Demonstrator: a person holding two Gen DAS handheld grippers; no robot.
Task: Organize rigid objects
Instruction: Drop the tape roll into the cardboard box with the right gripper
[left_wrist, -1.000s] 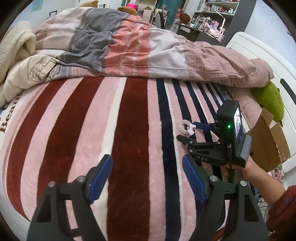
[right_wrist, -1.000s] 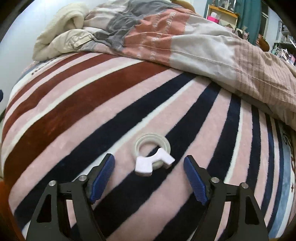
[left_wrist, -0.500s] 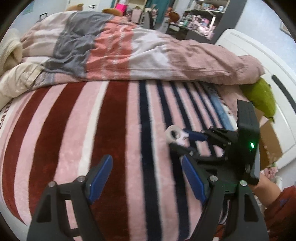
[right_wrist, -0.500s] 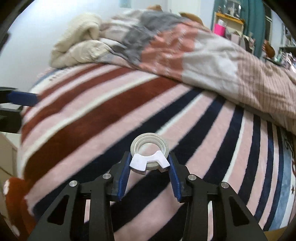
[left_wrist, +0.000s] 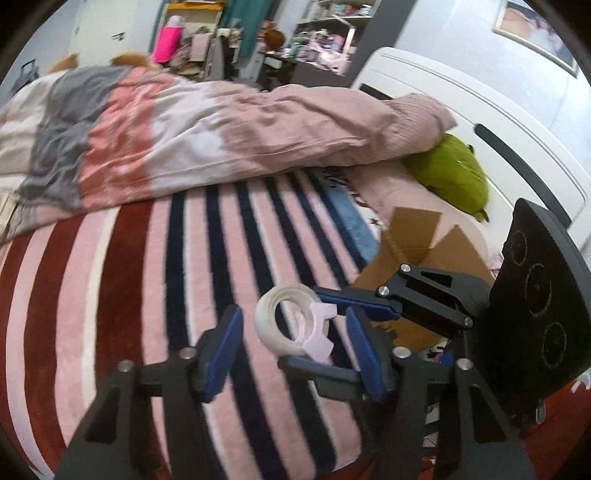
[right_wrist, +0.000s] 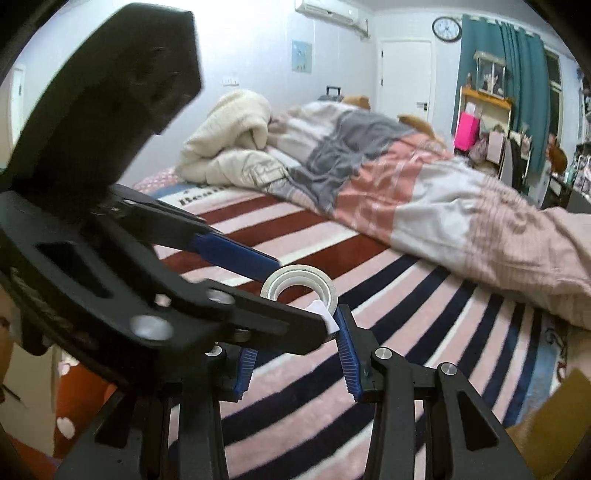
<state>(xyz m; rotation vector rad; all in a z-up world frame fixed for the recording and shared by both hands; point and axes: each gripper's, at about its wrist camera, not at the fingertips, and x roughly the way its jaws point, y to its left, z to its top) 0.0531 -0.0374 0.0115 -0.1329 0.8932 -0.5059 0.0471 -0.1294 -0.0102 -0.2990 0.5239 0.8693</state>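
While cardboard box flanks, quilt lies behind.

R gripper jaws clamp tape roll (lifted).

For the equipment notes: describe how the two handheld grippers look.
Both match. The left gripper and right gripper have matte black angular frames, silver bolt heads and ribbed blue pads on both fingers. The right gripper's rear plate is flat black with three engraved circles.

Striped blanket clear; cardboard box right.
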